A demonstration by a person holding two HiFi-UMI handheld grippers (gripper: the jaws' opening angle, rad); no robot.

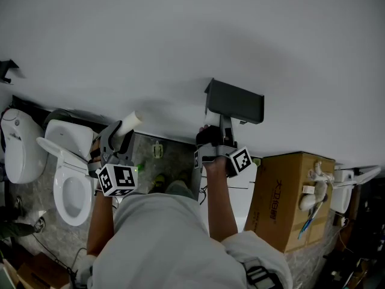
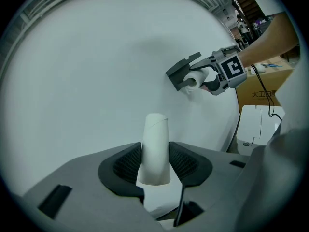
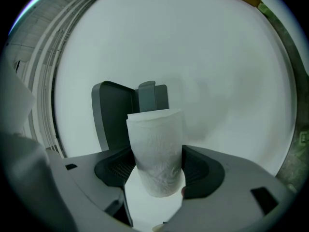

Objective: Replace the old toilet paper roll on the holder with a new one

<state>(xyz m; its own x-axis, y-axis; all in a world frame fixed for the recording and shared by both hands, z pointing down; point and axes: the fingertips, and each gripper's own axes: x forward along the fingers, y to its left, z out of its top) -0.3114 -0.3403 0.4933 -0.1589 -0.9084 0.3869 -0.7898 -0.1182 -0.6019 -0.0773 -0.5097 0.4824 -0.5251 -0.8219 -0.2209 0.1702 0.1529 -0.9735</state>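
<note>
My left gripper is shut on an empty cardboard tube, the old roll's core, which stands up between the jaws. In the head view this tube sticks out of the left gripper, left of the holder and apart from it. My right gripper is shut on a new white toilet paper roll. That roll sits just in front of the dark grey wall holder, whose cover is lifted. In the head view the right gripper is directly below the holder.
A white toilet with its seat down stands at the left. A second white fixture is beyond it. A cardboard box with plumbing parts on top stands at the right. The plain white wall fills the background.
</note>
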